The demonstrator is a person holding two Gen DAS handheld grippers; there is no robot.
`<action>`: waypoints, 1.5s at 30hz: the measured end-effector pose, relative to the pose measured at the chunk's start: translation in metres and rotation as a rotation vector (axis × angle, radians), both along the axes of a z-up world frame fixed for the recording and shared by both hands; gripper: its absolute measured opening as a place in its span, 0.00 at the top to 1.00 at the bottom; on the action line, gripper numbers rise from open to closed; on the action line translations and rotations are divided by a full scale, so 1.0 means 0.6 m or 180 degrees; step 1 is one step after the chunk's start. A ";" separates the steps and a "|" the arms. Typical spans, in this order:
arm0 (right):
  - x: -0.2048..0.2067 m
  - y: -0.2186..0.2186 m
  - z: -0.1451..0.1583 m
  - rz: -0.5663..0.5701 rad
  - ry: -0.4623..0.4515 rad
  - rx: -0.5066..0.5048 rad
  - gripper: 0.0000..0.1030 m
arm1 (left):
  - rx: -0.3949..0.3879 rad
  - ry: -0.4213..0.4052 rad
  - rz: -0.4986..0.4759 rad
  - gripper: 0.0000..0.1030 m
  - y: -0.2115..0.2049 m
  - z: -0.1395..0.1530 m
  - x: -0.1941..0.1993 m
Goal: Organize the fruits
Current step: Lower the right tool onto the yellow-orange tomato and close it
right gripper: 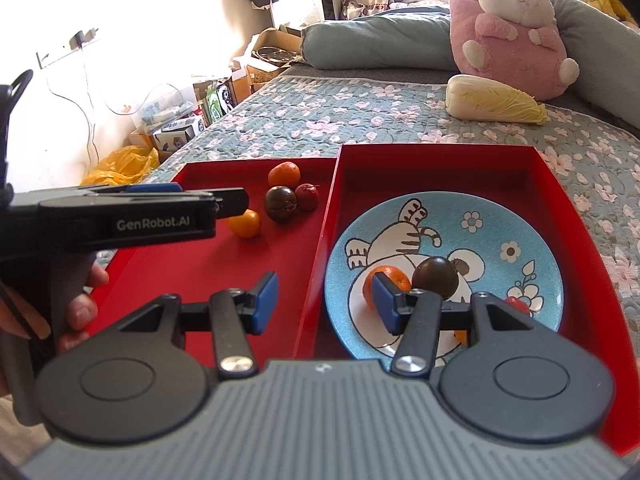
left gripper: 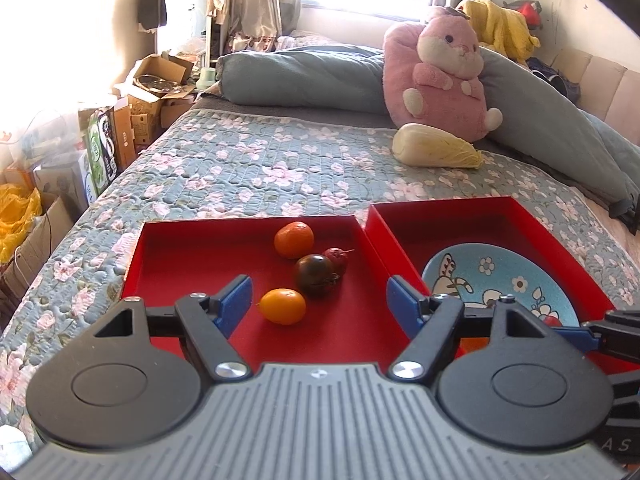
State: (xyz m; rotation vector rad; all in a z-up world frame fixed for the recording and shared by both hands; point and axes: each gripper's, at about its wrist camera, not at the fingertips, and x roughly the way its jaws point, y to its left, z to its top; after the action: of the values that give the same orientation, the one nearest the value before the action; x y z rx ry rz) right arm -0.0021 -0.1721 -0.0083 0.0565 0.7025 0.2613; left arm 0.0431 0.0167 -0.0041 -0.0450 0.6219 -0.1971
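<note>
Floral quilted bed in a sunlit, perhaps cluttered bedroom, two red trays, both grippers' jaws wide apart, empty.

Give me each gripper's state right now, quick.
Left gripper: open, holding nothing, over the left red tray near the yellow-orange fruit.
Right gripper: open, holding nothing, above the divide between the trays, beside the blue plate.
</note>
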 end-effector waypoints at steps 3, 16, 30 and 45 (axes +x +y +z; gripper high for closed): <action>0.001 0.004 -0.002 0.0009 0.0010 -0.0005 0.47 | 0.0008 0.0012 0.0049 0.24 0.008 -0.003 0.005; 0.009 0.024 -0.008 0.0101 0.0027 -0.0032 0.47 | 0.0072 0.0097 0.0158 0.24 0.021 -0.018 0.020; 0.019 0.074 -0.006 0.0439 -0.0137 -0.0193 0.47 | -0.0024 0.0265 0.0548 0.24 0.064 -0.026 0.039; 0.109 0.161 -0.042 0.0329 0.0174 0.0071 0.47 | -0.0087 0.0359 0.0991 0.24 0.114 -0.027 0.053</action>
State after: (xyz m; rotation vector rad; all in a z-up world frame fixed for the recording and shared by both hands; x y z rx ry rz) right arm 0.0636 -0.0752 -0.0334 0.0488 0.7579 0.3677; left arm 0.0746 0.0852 -0.0200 -0.1789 0.7157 0.0989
